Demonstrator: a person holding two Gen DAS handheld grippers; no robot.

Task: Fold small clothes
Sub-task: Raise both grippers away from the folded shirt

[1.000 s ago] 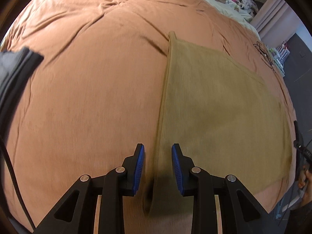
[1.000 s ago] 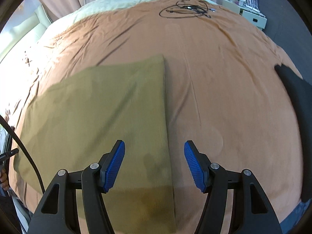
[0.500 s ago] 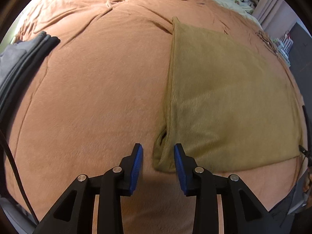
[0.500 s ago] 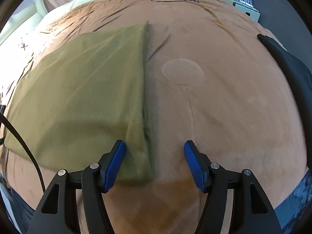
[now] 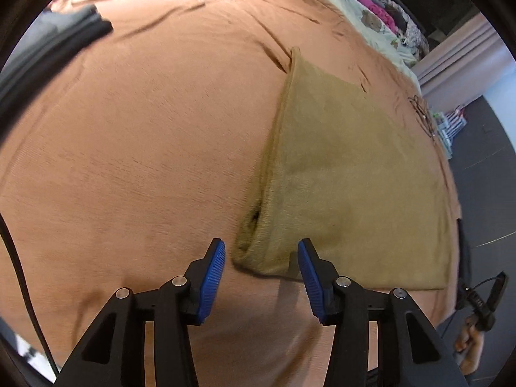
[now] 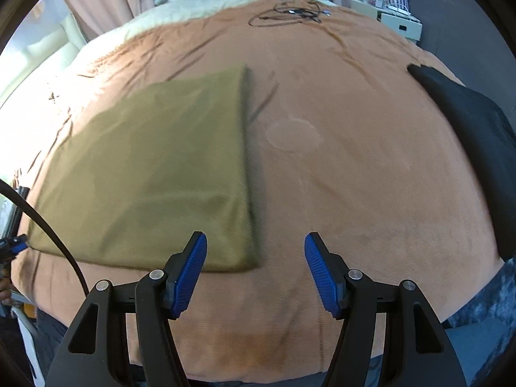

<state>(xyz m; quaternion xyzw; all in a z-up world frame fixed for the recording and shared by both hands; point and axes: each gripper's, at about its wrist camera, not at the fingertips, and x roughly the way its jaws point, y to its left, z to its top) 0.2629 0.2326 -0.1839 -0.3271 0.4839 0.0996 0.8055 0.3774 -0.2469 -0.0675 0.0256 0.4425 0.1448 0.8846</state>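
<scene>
Olive cloth (image 5: 348,180) lies folded flat on the orange bedspread (image 5: 145,161). Left gripper (image 5: 262,264) hovers over the cloth's near left corner; jaws have just been opening, corner between the pads, not pinched. Right gripper (image 6: 255,259) is above the cloth's near right corner, jaws wide, empty. Dark garment (image 6: 474,135) lies well right of the cloth, at the bedspread's edge.
</scene>
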